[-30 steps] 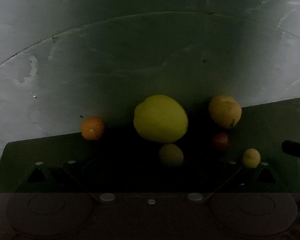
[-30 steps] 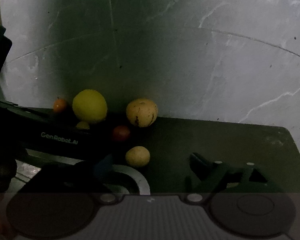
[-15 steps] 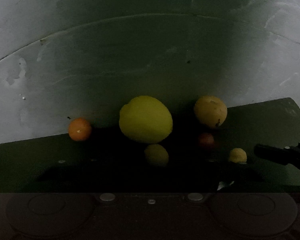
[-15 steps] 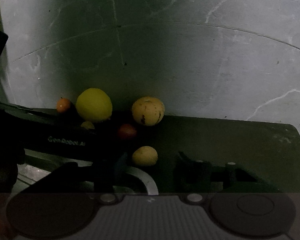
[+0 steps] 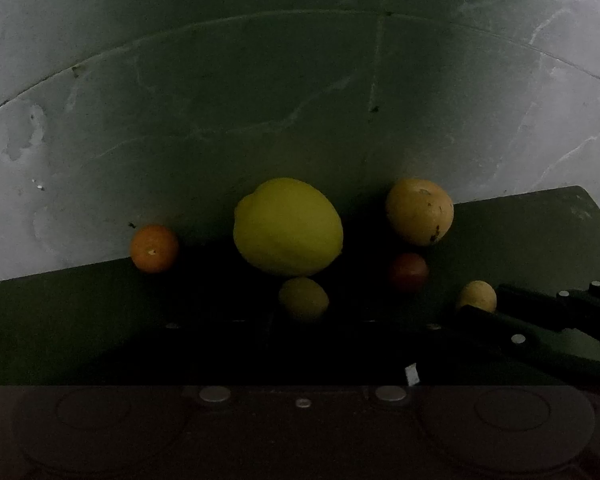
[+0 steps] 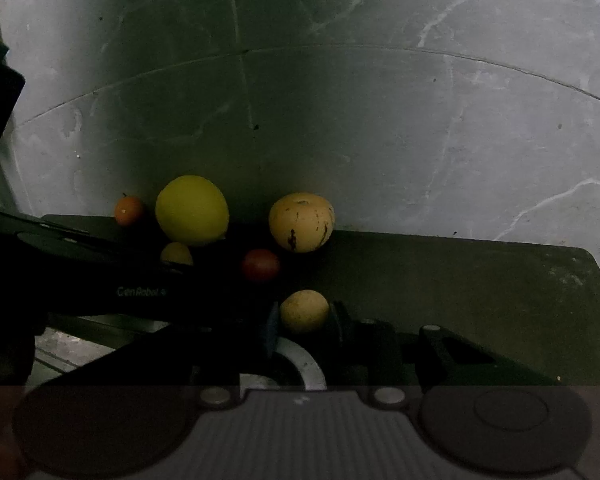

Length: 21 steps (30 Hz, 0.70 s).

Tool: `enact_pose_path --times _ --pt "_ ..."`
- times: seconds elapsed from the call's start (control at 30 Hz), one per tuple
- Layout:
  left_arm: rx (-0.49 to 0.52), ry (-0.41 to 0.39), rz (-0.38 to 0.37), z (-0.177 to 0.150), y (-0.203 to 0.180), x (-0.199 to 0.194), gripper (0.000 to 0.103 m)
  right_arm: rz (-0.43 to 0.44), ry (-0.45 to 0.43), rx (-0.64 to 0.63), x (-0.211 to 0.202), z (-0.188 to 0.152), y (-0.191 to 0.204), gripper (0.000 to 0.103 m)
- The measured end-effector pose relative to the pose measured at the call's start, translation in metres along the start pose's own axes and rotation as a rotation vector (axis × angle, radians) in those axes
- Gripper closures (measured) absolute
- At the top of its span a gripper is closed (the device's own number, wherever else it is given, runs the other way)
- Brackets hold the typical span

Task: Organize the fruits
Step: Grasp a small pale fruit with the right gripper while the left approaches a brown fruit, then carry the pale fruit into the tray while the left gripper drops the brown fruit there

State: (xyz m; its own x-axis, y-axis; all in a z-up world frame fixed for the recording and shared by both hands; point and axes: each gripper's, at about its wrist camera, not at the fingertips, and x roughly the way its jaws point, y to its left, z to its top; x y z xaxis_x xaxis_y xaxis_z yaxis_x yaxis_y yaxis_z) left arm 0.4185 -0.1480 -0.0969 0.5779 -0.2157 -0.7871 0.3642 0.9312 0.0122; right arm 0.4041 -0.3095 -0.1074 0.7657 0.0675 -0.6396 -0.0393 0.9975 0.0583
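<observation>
Closing since earlier: right tool (image 6: pixel 304 320) fingers now flank small yellow fruit (image 6: pixel 304 311); left tool state unclear.

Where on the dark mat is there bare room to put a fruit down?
Right half of the mat, beyond the spotted yellow fruit and right gripper, is bare. Left front, below the small orange, too. Crowded around the big lemon.

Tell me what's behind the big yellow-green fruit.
Directly behind the big yellow-green fruit is the marbled grey wall. Whether the fruit touches it cannot be seen; its own bulk and shadow cover that gap.
</observation>
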Motion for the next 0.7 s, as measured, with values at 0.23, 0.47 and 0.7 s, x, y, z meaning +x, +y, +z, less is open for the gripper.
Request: enact_pose_path --times 0.23,0.47,0.7 --pt "-0.001 -0.006 0.002 -0.001 -0.004 -0.011 0.074 -0.017 -0.007 -0.012 -0.005 -0.001 0.005 0.074" --pt "-0.007 -0.013 -0.013 -0.001 -0.001 -0.016 0.074 -0.037 -0.022 -0.019 -0.011 -0.002 0.013 0.075" --pt "-0.016 -0.026 -0.017 -0.006 0.005 -0.027 0.074 -0.065 -0.047 -0.017 -0.019 -0.004 0.018 0.077"
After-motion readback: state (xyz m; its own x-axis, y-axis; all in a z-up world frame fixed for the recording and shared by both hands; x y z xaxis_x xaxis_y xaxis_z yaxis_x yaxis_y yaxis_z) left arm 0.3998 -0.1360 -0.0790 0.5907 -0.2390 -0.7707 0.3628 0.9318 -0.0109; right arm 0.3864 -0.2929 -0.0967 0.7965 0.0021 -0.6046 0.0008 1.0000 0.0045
